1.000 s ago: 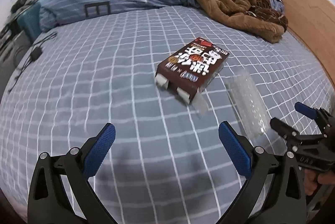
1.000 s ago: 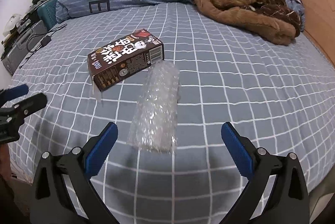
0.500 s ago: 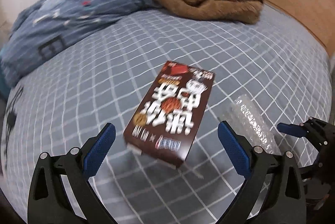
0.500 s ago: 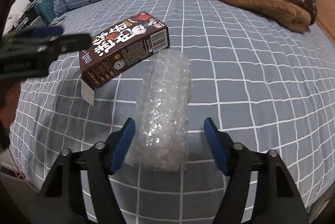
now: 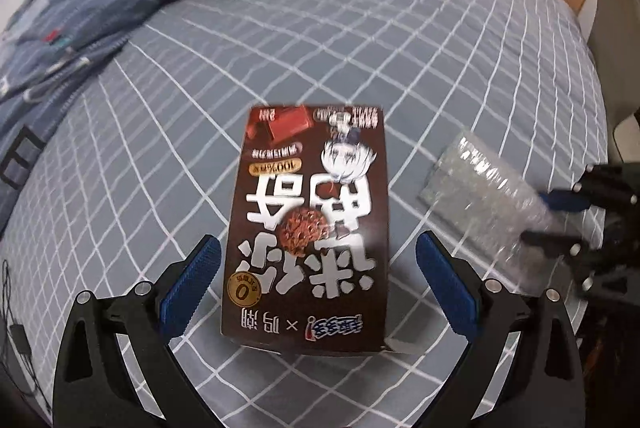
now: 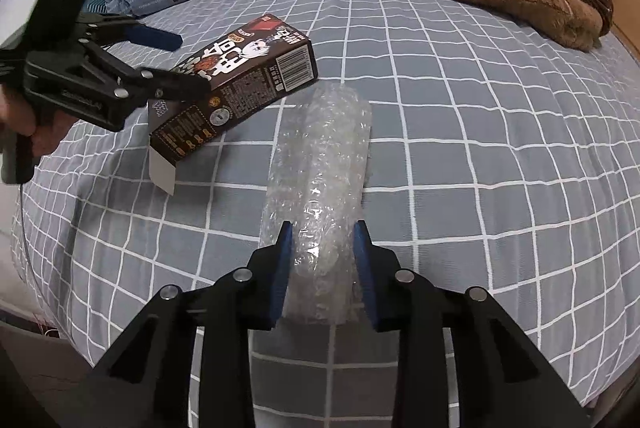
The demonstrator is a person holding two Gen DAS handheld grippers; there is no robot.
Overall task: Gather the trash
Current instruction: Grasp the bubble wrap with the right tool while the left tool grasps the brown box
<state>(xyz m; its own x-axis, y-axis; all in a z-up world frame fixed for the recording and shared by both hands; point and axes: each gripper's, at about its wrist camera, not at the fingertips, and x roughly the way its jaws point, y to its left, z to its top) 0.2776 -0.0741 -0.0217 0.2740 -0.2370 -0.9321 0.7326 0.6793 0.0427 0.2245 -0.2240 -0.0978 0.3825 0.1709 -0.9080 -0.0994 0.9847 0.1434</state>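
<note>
Nothing is collected yet: both pieces of trash lie on the grey checked bed [image 6: 480, 132]. The right gripper [image 6: 320, 260] has just been closing its jaws onto the clear bubble-wrap roll [image 6: 324, 172], pads now touching it. The left gripper [image 5: 318, 288] hovers, jaws wide, around the brown cardboard snack box [image 5: 312, 228].

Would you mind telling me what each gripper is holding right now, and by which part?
The right gripper has just been closing on the bubble wrap at its near end. The left gripper is open around the brown box, holding nothing.
</note>
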